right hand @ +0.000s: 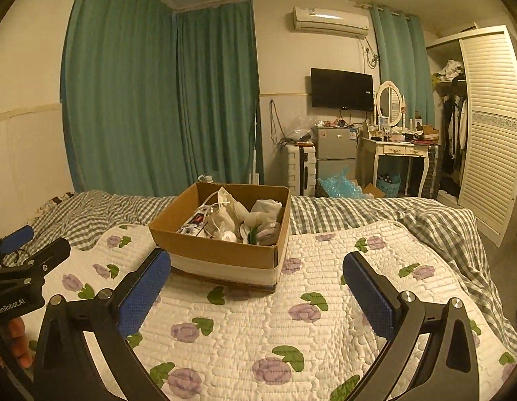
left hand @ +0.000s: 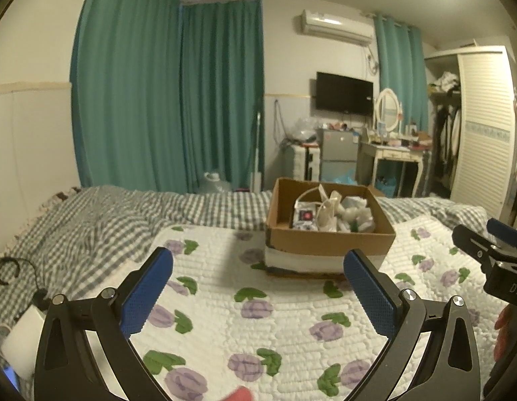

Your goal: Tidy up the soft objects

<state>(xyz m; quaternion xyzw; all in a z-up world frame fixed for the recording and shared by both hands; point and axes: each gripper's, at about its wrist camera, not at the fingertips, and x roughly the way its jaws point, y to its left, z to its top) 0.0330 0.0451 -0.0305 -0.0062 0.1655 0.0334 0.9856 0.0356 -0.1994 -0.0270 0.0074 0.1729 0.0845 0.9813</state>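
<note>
A cardboard box (left hand: 328, 239) stands on the white quilt with purple flowers (left hand: 258, 327). It holds several soft items: white cloth bags and pale fabric pieces (left hand: 328, 214). The box also shows in the right wrist view (right hand: 221, 250), with the soft items (right hand: 238, 220) inside. My left gripper (left hand: 258, 289) is open and empty, held above the quilt in front of the box. My right gripper (right hand: 256, 287) is open and empty, above the quilt in front of the box. The right gripper shows at the right edge of the left wrist view (left hand: 485, 250). The left gripper shows at the left edge of the right wrist view (right hand: 21, 267).
A grey checked sheet (left hand: 101, 220) covers the bed beyond the quilt. Headphones and a white device (left hand: 24, 320) lie at the bed's left edge. Past the bed are teal curtains (right hand: 158, 100), a small fridge (right hand: 335, 153), a dressing table (right hand: 398, 153) and an open wardrobe (right hand: 489, 127).
</note>
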